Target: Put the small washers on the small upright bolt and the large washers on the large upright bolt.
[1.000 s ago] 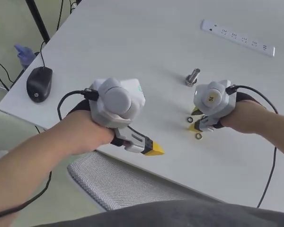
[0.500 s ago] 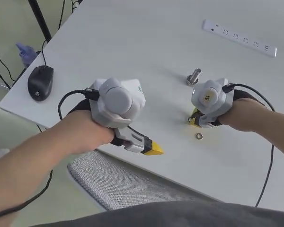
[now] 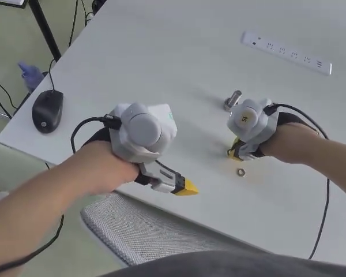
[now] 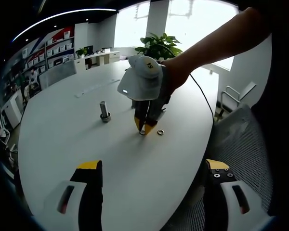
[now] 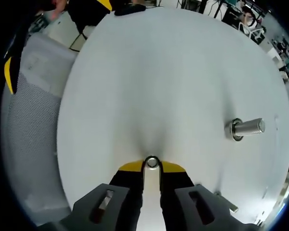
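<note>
Left gripper & right gripper: white rounded bodies, black jaws w/ yellow tips, black cables

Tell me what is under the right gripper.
A washer sits pinched between the tips of the right gripper, above the white table. In the head view the gripper body covers it; a second washer lies uncovered nearby.

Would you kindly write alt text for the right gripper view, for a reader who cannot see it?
The right gripper pinches a washer between its yellow-tipped jaws over a white table. A steel bolt stands on the table off to one side, and a grey mesh chair sits past the table's edge.
</note>
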Action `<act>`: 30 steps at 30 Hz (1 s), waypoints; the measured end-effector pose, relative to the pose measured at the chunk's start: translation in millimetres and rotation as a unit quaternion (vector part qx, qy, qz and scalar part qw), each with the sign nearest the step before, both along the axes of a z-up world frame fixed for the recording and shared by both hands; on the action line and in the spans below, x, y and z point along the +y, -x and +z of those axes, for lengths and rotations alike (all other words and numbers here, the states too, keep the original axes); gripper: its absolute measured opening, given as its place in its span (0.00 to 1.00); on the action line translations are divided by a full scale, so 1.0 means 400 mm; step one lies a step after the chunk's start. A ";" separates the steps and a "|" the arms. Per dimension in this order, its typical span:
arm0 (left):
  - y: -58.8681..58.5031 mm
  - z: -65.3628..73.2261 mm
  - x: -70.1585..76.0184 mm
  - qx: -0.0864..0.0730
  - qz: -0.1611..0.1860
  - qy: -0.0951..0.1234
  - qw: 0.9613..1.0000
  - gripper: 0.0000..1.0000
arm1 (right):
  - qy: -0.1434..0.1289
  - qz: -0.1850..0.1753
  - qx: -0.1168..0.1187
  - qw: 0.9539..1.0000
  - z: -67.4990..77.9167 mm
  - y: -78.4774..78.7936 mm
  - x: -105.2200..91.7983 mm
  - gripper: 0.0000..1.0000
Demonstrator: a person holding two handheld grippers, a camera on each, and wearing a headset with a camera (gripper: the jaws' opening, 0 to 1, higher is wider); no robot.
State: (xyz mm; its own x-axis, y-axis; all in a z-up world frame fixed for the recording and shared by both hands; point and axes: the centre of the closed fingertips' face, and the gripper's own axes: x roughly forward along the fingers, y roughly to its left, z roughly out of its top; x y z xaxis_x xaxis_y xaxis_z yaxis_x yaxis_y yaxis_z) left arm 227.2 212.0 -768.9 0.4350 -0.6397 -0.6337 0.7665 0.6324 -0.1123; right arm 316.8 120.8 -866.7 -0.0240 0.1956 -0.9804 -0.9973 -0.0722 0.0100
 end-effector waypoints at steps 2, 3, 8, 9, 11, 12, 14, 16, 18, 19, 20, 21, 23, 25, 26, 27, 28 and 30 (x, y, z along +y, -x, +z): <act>-0.002 0.001 0.001 0.000 -0.001 0.000 1.000 0.86 | 0.000 -0.004 -0.001 1.000 0.009 -0.003 -0.008 0.12; -0.003 0.001 0.001 0.001 -0.001 0.000 1.000 0.86 | -0.001 -0.007 -0.002 1.000 0.016 -0.006 -0.014 0.12; -0.010 0.002 -0.008 -0.005 -0.009 -0.005 1.000 0.86 | 0.000 -0.034 0.004 0.999 0.038 -0.018 -0.063 0.12; -0.011 0.002 -0.012 -0.005 -0.010 -0.003 1.000 0.86 | -0.001 -0.040 0.004 0.999 0.042 -0.021 -0.073 0.12; -0.013 0.002 -0.019 -0.005 -0.013 -0.002 1.000 0.86 | -0.003 -0.054 0.005 0.999 0.048 -0.026 -0.095 0.12; -0.014 0.003 -0.022 -0.006 -0.014 -0.001 1.000 0.86 | -0.005 -0.058 0.006 0.998 0.052 -0.029 -0.107 0.12; -0.016 0.003 -0.028 -0.006 -0.017 0.001 1.000 0.86 | -0.007 -0.078 0.004 0.997 0.061 -0.042 -0.141 0.12; -0.018 0.005 -0.031 -0.007 -0.019 0.001 1.000 0.86 | -0.009 -0.090 0.004 0.996 0.069 -0.051 -0.167 0.12; -0.017 0.007 -0.034 -0.007 -0.021 0.002 1.000 0.86 | -0.010 -0.104 -0.002 0.995 0.078 -0.066 -0.190 0.12; -0.017 0.007 -0.034 -0.007 -0.021 0.002 1.000 0.86 | -0.011 -0.109 -0.001 0.994 0.081 -0.070 -0.197 0.12; -0.016 0.007 -0.034 -0.008 -0.023 0.000 1.000 0.86 | -0.014 -0.114 -0.002 0.993 0.086 -0.077 -0.205 0.12; -0.014 0.007 -0.033 -0.007 -0.023 -0.001 1.000 0.86 | -0.014 -0.116 -0.004 0.993 0.089 -0.081 -0.211 0.12; -0.012 0.006 -0.032 -0.006 -0.024 -0.003 1.000 0.86 | -0.018 -0.131 -0.002 0.991 0.100 -0.096 -0.223 0.12; -0.008 0.005 -0.031 -0.004 -0.025 -0.005 1.000 0.86 | -0.026 -0.142 -0.002 0.990 0.111 -0.111 -0.226 0.12; -0.006 0.005 -0.031 -0.004 -0.026 -0.006 1.000 0.86 | -0.024 -0.142 -0.002 0.990 0.114 -0.117 -0.230 0.12; -0.007 0.008 -0.029 -0.008 -0.025 -0.007 1.000 0.86 | -0.021 -0.142 -0.003 0.990 0.117 -0.126 -0.236 0.12; -0.009 0.011 -0.029 -0.012 -0.023 -0.006 1.000 0.86 | -0.020 -0.143 -0.004 0.989 0.120 -0.132 -0.239 0.12; -0.013 0.014 -0.029 -0.012 -0.020 0.001 1.000 0.86 | -0.019 -0.146 -0.006 0.989 0.130 -0.148 -0.241 0.12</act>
State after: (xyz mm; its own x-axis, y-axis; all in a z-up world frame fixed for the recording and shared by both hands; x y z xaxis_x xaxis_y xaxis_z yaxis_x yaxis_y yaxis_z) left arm 232.3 200.2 -763.2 0.4241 -0.6580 -0.6222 0.7935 0.6011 -0.0948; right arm 375.9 24.5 -814.9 0.0511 0.2295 -0.9720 -0.9759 0.2181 0.0002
